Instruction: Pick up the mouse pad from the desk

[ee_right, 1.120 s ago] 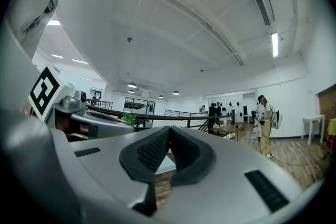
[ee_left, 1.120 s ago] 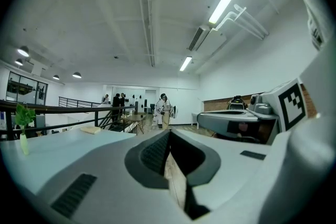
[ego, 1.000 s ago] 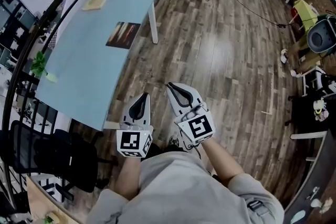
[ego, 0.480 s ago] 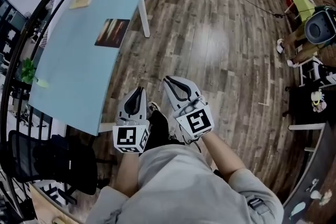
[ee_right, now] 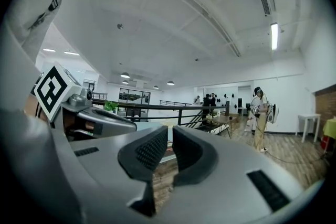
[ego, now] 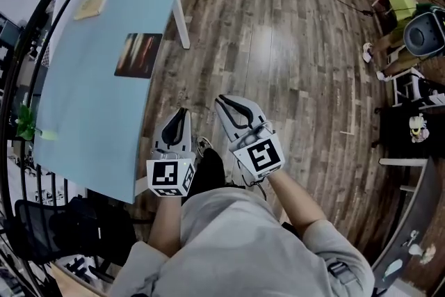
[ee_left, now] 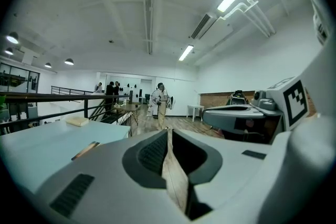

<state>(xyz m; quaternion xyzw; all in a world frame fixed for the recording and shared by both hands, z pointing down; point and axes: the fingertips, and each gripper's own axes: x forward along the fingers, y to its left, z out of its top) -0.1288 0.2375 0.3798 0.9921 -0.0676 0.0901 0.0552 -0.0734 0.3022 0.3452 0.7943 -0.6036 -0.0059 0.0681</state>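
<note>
Lying flat, the mouse pad (ego: 138,55) is aligned seemingly lengthwise with the desk (ego: 83,87).
It is seen well ahead-left of the left gripper (ego: 182,112) and right gripper (ego: 222,103); both jaws, just opened, are slightly parted and empty.

Head cam: high up, faces steeply down on desk (ego: 83,101) & floor (ego: 292,59). Gripper cams: low, close behind own jaws, facing level across room. All share desk & railing (ee_left: 47,97).

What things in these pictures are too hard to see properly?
- Mouse pad: the head view is too small to show its printed picture, and the left gripper view sees it only edge-on.
- Tan thing at the far corner of the desk: too small to name in any view.
- Distant people: tiny in the left gripper view.
</note>
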